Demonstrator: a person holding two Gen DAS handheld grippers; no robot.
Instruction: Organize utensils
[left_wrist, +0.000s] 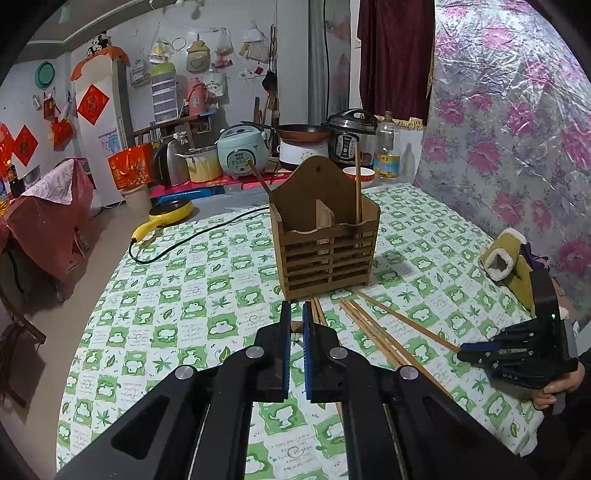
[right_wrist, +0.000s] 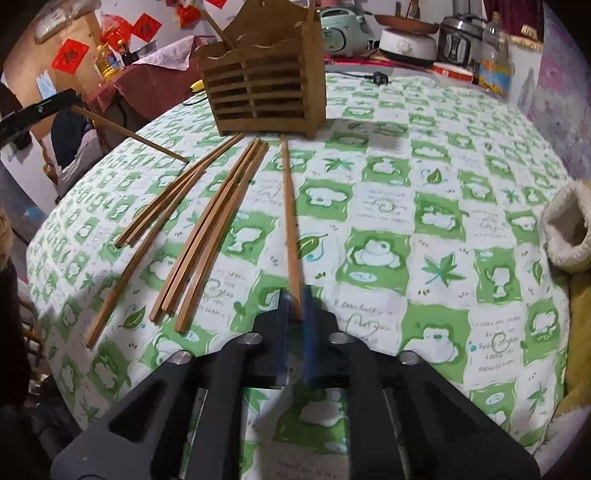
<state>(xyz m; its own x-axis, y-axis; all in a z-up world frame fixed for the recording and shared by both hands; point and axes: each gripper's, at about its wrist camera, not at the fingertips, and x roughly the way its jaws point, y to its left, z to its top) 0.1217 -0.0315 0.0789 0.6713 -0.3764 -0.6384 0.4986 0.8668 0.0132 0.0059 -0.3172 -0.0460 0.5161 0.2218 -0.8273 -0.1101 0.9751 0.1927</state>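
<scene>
My right gripper (right_wrist: 295, 310), nearest the lens, has its fingers pinching the near end of one chopstick (right_wrist: 290, 221) that runs straight ahead of them across the desk (right_wrist: 424, 206). To their left lie the loose chopsticks (right_wrist: 210, 229), and beyond the tips stands the wooden holder (right_wrist: 266, 96). My left gripper (left_wrist: 295, 325) has its fingers pressed together on another chopstick (right_wrist: 129, 131), held slanting with its tip on the desk. Two chopsticks already stand in the holder.
</scene>
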